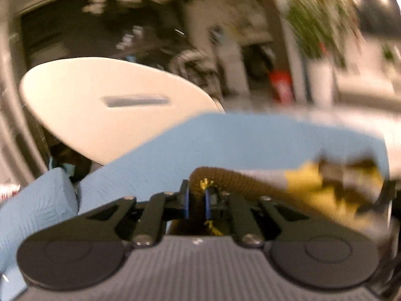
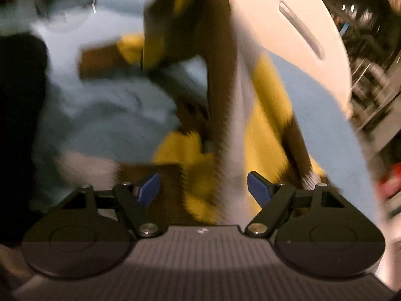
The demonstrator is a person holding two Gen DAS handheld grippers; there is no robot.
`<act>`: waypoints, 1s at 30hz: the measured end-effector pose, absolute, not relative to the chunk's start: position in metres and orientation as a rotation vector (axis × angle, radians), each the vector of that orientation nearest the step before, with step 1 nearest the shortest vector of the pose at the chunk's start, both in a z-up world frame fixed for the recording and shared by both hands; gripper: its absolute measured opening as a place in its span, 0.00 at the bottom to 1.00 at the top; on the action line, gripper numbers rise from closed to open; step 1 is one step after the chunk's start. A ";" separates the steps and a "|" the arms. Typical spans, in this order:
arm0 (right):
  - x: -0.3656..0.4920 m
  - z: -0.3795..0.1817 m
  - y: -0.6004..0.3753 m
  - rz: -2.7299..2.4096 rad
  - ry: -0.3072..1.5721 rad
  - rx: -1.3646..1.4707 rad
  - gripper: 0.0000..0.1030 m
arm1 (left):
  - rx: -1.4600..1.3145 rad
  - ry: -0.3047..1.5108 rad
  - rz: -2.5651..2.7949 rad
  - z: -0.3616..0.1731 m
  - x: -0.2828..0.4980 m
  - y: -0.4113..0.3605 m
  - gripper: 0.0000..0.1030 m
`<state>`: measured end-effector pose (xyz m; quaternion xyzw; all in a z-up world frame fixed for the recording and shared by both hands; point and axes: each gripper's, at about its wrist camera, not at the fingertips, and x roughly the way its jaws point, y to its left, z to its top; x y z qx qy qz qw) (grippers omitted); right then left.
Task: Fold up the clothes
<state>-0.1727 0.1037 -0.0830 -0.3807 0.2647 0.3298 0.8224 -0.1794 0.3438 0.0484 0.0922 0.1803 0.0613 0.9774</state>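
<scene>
A garment with brown, yellow and pale stripes (image 1: 250,180) lies over a light blue cloth (image 1: 225,138). My left gripper (image 1: 197,202) is shut on a brown ribbed edge of this garment. In the right wrist view the same striped garment (image 2: 263,105) hangs or stretches ahead, blurred by motion. My right gripper (image 2: 204,188) is open, its blue pads (image 2: 150,188) wide apart, with the garment just in front of them and nothing held. Light blue cloth (image 2: 112,105) fills the left of that view.
A white chair back with a slot (image 1: 112,100) stands behind the blue cloth; it also shows in the right wrist view (image 2: 288,25). A green plant in a white pot (image 1: 320,37) and a red object (image 1: 282,85) are beyond. A blue-gloved hand (image 1: 37,200) is at left.
</scene>
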 end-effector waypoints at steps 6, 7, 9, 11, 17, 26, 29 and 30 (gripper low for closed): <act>-0.132 -0.030 0.080 0.568 0.456 -0.616 0.15 | 0.165 0.175 0.299 0.107 -0.226 0.355 0.04; -0.132 -0.013 0.076 0.556 0.405 -0.589 0.15 | 0.158 0.139 0.329 0.116 -0.230 0.355 0.00; -0.142 0.039 0.064 0.517 0.236 -0.525 0.15 | 0.135 0.043 0.392 0.141 -0.250 0.357 0.00; -0.150 0.079 0.059 0.504 0.113 -0.513 0.15 | 0.090 0.001 0.395 0.168 -0.270 0.366 0.00; -0.146 0.134 0.076 0.520 -0.049 -0.583 0.15 | 0.084 0.256 -0.034 0.130 -0.264 0.340 0.94; -0.130 0.187 0.078 0.530 -0.081 -0.574 0.14 | 0.542 0.393 -0.253 -0.024 -0.236 0.165 1.00; -0.138 0.196 0.080 0.549 -0.107 -0.579 0.14 | 0.625 0.438 -0.143 -0.056 -0.202 0.138 0.98; -0.140 0.199 0.081 0.554 -0.116 -0.575 0.14 | 0.615 0.449 -0.150 -0.061 -0.194 0.134 0.98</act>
